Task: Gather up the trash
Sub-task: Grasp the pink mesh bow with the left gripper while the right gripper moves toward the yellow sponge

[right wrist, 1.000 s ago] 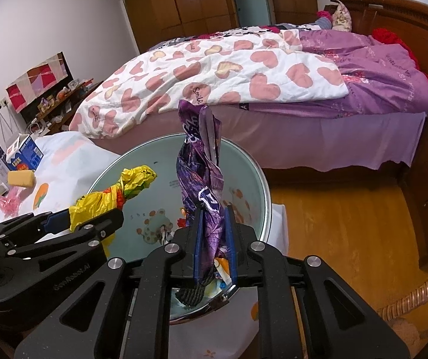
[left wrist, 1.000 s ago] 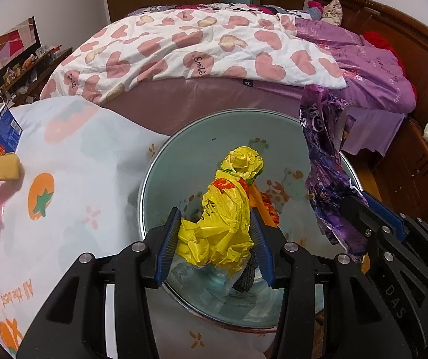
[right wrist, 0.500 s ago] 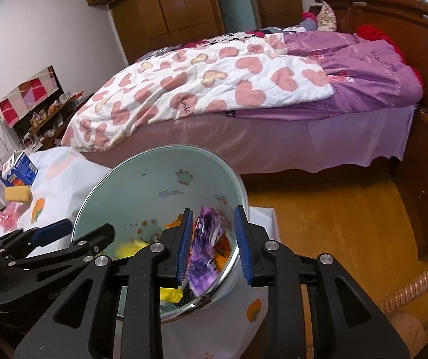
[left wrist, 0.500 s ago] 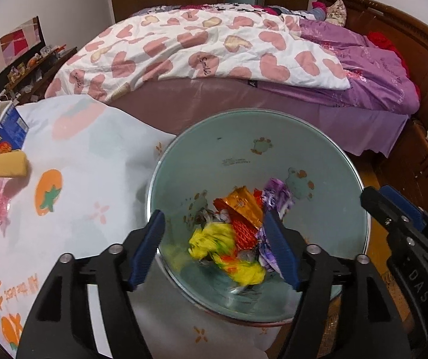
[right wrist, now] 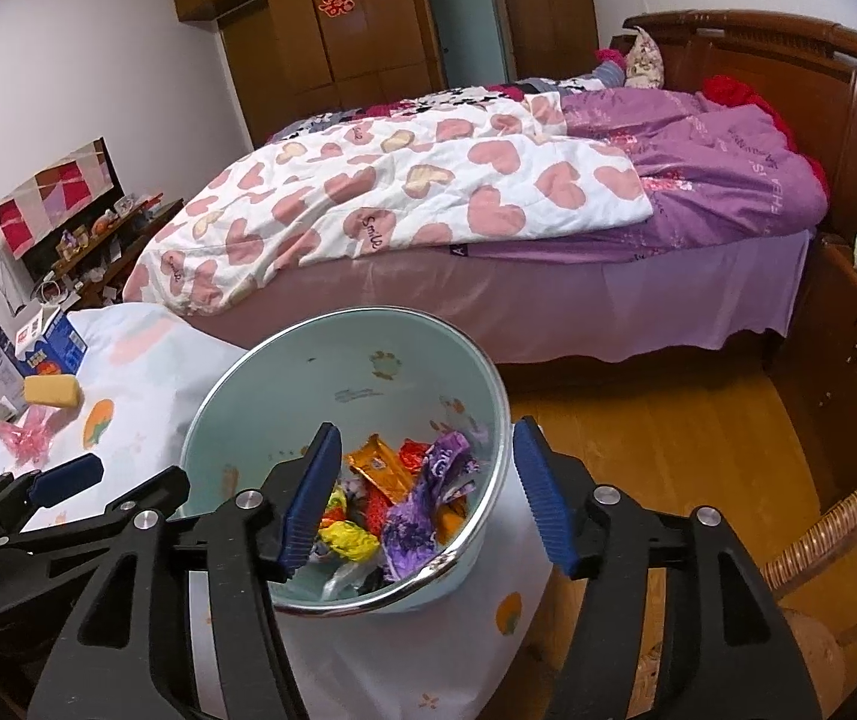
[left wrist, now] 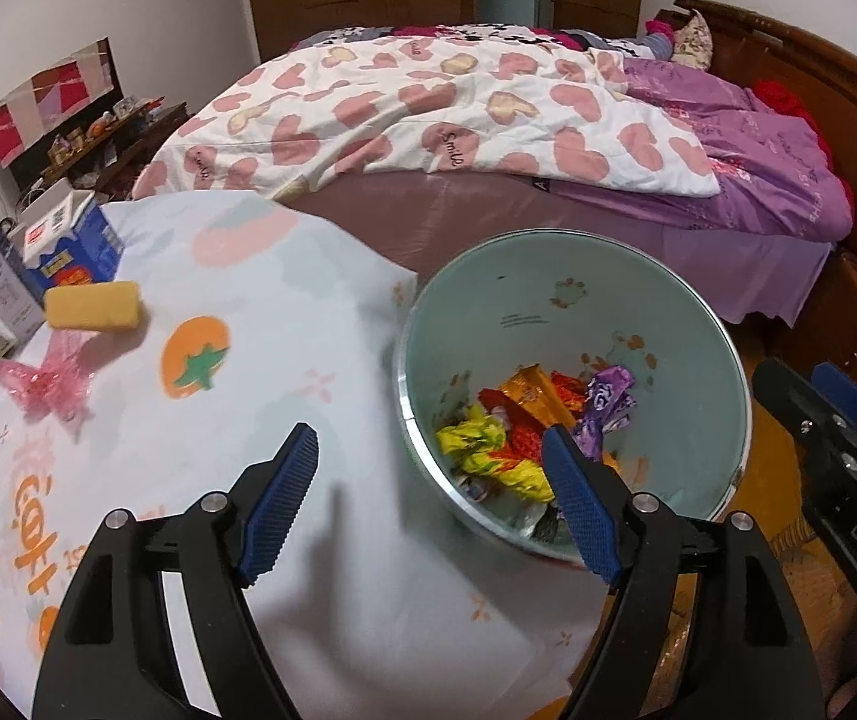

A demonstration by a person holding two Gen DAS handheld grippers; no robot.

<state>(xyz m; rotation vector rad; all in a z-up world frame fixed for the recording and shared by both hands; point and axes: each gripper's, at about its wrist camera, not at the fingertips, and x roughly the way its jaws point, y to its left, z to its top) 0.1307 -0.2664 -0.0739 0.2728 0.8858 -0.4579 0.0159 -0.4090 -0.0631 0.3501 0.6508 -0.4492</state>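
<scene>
Above the pale green bin [left wrist: 572, 276], left gripper [left wrist: 428, 504] with jaws wide and opening, nothing between the blue pads. Right gripper [right wrist: 425, 495] just over the bin's near rim, jaws opening too, gripping nothing. Down inside the bin: yellow wrapper [left wrist: 491, 450], purple wrapper [right wrist: 422, 498], orange packet [right wrist: 380, 468], loose in a heap. Beside the bin, on the fruit-print tablecloth [left wrist: 218, 360]: yellow sponge [left wrist: 92, 313], pink wrapper [left wrist: 38, 381], blue carton [left wrist: 71, 240]. Beyond the bin, bed with heart quilt [right wrist: 404, 198].
</scene>
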